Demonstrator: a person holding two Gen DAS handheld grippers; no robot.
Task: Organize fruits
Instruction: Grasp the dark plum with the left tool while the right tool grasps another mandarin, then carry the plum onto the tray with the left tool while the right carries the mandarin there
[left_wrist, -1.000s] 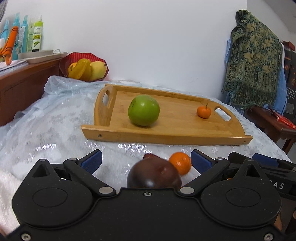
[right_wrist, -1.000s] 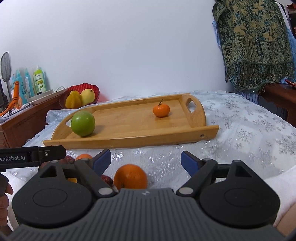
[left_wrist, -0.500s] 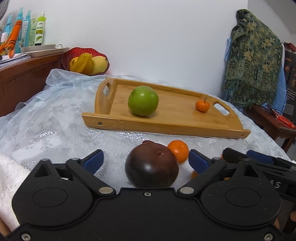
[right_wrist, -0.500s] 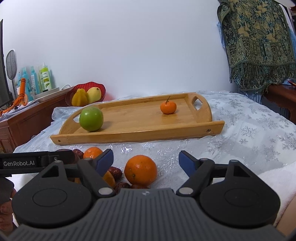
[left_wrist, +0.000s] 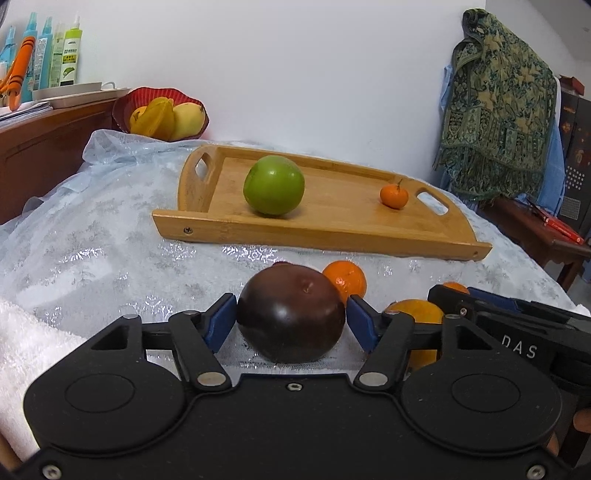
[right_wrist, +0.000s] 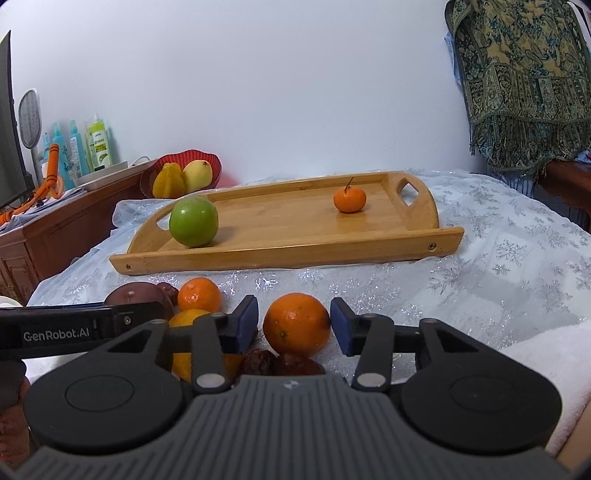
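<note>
Left gripper (left_wrist: 291, 320) closing, pads touching dark plum (left_wrist: 291, 313) on cloth (left_wrist: 92, 258) | oranges behind, half hidden | right gripper (right_wrist: 293, 325) closing around orange (right_wrist: 296, 324), left pad just clear | dates (right_wrist: 280, 363) beneath, cut off | tray (right_wrist: 295, 251) beyond: green apple (right_wrist: 193, 220), mandarin (right_wrist: 349, 199)

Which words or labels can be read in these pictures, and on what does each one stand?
"GenRobot.AI": on the left gripper's black arm, seen from the right wrist.
"DAS": on the right gripper's arm, seen from the left wrist; partly cut off.
Bottle labels: too small to read.
</note>
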